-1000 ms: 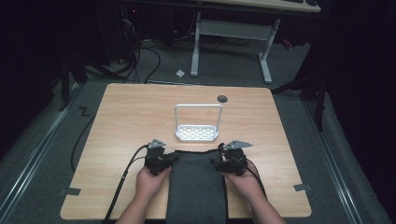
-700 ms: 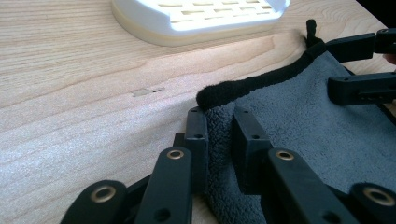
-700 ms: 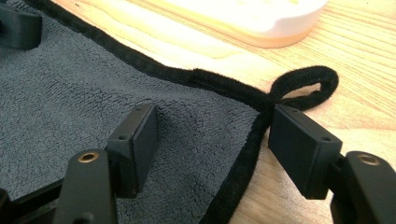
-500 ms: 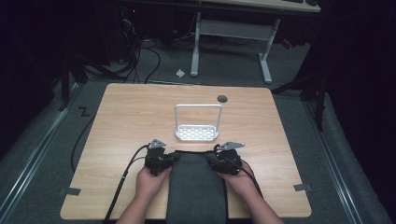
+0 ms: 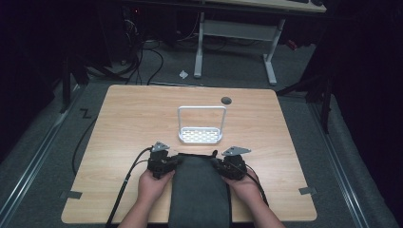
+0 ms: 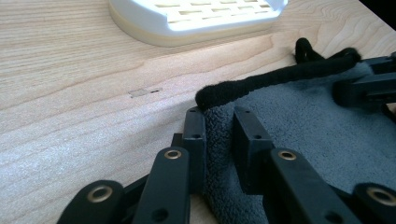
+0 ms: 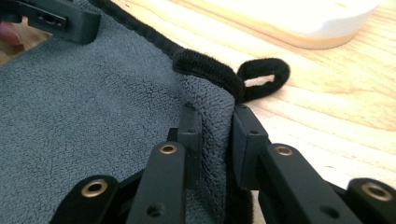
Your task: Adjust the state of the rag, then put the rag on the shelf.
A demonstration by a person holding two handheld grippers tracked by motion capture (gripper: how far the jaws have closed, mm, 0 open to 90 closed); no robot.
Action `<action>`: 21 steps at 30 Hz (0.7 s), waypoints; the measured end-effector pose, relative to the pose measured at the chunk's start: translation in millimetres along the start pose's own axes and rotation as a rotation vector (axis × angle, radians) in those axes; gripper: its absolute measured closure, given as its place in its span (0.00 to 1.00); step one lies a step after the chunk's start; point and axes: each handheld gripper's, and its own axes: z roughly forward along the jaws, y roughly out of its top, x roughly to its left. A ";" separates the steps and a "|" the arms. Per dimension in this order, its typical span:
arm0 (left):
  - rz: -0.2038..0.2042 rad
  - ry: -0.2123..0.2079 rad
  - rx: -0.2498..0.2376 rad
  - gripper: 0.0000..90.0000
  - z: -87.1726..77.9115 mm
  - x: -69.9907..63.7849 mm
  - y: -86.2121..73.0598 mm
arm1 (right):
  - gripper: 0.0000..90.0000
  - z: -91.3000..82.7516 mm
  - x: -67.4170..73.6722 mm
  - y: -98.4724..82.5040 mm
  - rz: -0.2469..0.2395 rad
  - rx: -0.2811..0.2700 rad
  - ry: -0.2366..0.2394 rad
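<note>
A dark grey towel (image 5: pixel 199 190) with black trim lies at the near edge of the wooden table (image 5: pixel 133 123), between the person's hands. My left gripper (image 5: pixel 173 161) is shut on its far left corner, and a fold of towel (image 6: pixel 303 112) stands pinched in that gripper's (image 6: pixel 219 116) jaws. My right gripper (image 5: pixel 216 164) has just been closing and is now shut on the far right corner. Towel (image 7: pixel 84 107) is squeezed between this gripper's (image 7: pixel 212 112) jaws, beside the black hanging loop (image 7: pixel 261 77).
A white perforated rack (image 5: pixel 200 135) with a wire hoop handle stands just beyond the towel, mid-table. A dark round grommet (image 5: pixel 226 100) sits near the far edge. Grey tape patches (image 5: pixel 70 194) mark the near corners. Cables trail off the left side.
My right gripper has edged left onto the towel's far right corner and its jaws have come together on it. The left gripper and the towel have stayed put.
</note>
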 end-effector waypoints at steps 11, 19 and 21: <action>0.019 -0.022 -0.038 0.93 -6.4 -3.5 0.5 | 0.86 -10.7 1.1 -3.0 -0.006 -0.042 0.028; 0.049 -0.002 -0.133 0.93 -22.0 -17.1 6.4 | 0.86 -21.8 3.3 -0.8 -0.012 -0.107 0.024; 0.084 0.008 -0.153 0.93 -26.1 -21.6 10.6 | 0.86 -24.8 4.1 0.3 -0.015 -0.118 0.022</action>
